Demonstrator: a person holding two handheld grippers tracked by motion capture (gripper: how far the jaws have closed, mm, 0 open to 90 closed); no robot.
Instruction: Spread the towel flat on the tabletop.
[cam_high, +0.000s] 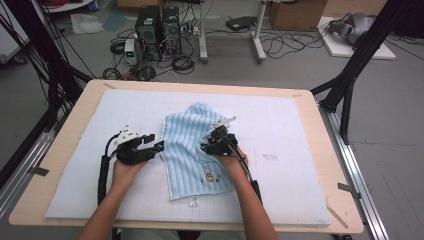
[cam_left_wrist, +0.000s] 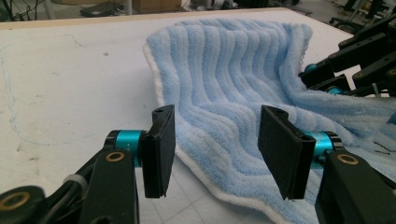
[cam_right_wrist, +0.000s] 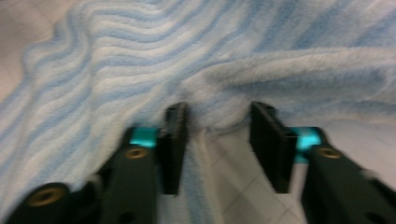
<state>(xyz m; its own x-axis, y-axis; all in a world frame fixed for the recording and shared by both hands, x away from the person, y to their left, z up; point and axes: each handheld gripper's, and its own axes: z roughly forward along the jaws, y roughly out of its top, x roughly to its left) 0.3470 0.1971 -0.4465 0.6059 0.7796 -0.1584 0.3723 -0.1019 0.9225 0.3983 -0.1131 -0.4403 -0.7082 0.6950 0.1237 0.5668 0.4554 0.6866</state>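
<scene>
Blue towel (cam_high: 192, 145) lies rumpled; left gripper (cam_left_wrist: 215, 149) and right gripper (cam_right_wrist: 217, 140) fingers released at its edges.

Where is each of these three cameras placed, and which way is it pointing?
High view: above the person's side, looking forward and down on the table; both forearms, left claw and right claw show.
Left gripper view: rides the left claw, facing the blue towel.
Right gripper view: rides the right claw, close to the towel's fold.
All three share the towel.

Pale blue ribbed towel (cam_high: 195, 145), white-edged; black tongs (cam_left_wrist: 215, 149) with teal joints.
</scene>
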